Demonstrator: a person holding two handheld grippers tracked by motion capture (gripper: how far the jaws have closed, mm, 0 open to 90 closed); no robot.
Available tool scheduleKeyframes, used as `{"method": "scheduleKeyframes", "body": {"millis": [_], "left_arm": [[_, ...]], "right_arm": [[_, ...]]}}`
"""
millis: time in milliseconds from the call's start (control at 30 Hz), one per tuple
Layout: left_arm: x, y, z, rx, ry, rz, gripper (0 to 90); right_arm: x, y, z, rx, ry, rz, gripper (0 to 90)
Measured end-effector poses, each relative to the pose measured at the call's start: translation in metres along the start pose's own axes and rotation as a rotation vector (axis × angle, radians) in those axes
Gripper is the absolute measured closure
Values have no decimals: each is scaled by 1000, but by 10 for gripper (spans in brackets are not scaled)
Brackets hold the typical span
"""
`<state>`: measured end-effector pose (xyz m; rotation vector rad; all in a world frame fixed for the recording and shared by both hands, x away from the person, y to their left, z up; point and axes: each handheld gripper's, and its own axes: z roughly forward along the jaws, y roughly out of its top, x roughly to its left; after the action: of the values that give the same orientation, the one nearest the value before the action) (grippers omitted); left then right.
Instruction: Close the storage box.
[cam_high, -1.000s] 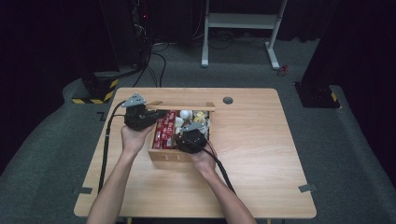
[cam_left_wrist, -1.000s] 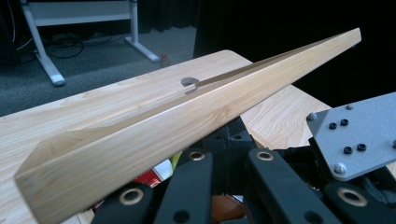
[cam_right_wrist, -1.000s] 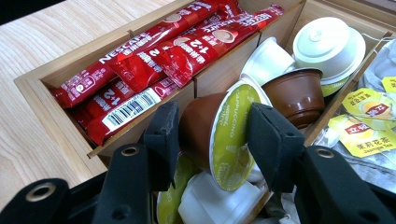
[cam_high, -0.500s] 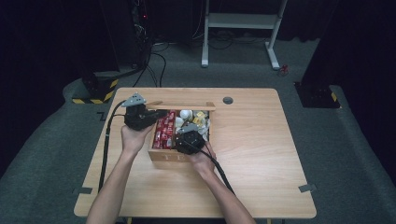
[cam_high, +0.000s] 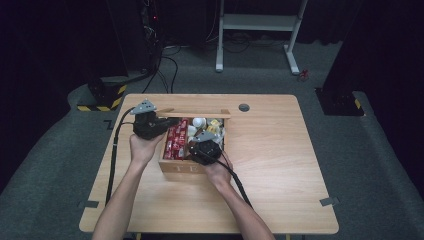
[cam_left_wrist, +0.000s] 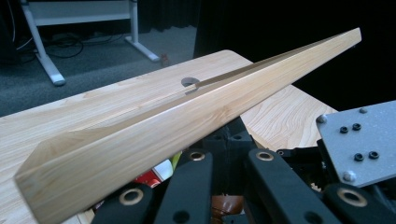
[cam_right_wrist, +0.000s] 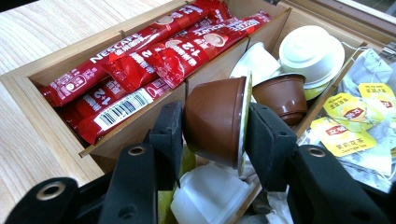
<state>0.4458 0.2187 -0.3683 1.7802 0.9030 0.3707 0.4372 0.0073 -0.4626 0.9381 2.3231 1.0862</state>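
Gripping a smooth brown plastic capsule, the right gripper hovers over the wooden box; left gripper jaws unclear.

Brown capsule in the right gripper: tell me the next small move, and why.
Probably lift it straight up. The right gripper pinches the brown capsule on its side just above the wooden box's middle compartment, close over the white capsules, and the lid is held open.
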Motion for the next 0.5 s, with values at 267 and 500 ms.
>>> {"method": "scheduleKeyframes", "body": {"millis": [267, 500], "left_arm": [[0, 0, 0, 1, 1, 1, 900], [0, 0, 0, 1, 2, 2, 900]], "right_arm": [[-1, 0, -2, -7, 10, 3, 588], [-1, 1, -6, -20, 30, 6, 593]]}}
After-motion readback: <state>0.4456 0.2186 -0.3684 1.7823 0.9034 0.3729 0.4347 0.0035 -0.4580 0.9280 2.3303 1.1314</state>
